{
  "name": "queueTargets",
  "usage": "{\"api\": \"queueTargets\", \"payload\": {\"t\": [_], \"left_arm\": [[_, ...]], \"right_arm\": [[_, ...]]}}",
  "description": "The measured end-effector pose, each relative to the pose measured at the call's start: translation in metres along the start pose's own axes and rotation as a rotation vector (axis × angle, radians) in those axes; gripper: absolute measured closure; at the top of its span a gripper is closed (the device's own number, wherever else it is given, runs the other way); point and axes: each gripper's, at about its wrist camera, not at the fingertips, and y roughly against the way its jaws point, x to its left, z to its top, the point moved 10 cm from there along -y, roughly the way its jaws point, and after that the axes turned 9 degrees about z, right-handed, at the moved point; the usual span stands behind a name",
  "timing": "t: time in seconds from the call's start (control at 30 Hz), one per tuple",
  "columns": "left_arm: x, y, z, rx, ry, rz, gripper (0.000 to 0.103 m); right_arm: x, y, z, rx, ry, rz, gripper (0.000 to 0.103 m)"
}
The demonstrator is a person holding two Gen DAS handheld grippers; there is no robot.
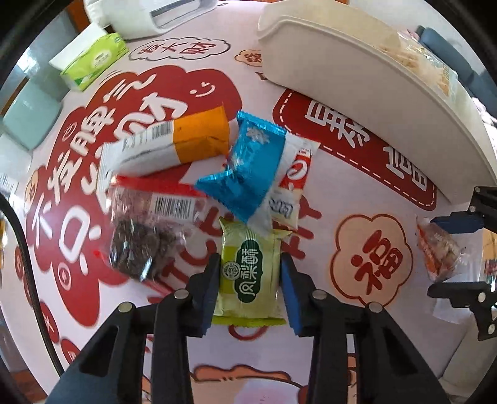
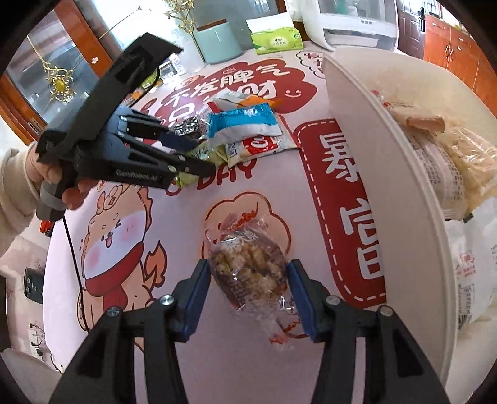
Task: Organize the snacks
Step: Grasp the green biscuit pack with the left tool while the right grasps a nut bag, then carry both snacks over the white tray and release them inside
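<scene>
Bench [image 1: 357, 342] with red-and-pink printed cover. On it: heaped snack packets [image 1: 198, 174], cream bin [image 1: 357, 80], green tissue box [image 1: 93, 62], teal container [image 1: 34, 118]. A clear-wrapped snack [image 2: 248, 267] lies apart from the heap.

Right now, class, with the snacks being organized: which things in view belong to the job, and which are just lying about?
Part of the job:
green pastry packet
blue packet
orange-and-white packet
dark snack bag
clear crispy-snack packet
white bin
left hand-held gripper
right hand-held gripper

Lying about:
tissue box
teal container
white appliance
</scene>
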Motion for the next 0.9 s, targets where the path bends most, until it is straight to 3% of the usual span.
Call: {"api": "queueTargets", "payload": {"t": [0.27,0.53,0.9], "left_arm": [[-0.024,0.036,-0.044,0.013,0.105,-0.01,0.068],[-0.044,0.114,-0.048,-0.083,0.257,0.048,0.068],[-0.059,0.223,0.061,-0.327,0.382,0.145,0.068]], "right_arm": [[0.013,0.02,0.005,-0.035,0.032,0.039,0.051],[0.033,0.058,0.013,-0.095,0.092,0.097,0.051],[0.018,0.169,0.063,-0.312,0.138,0.107,0.051]]}}
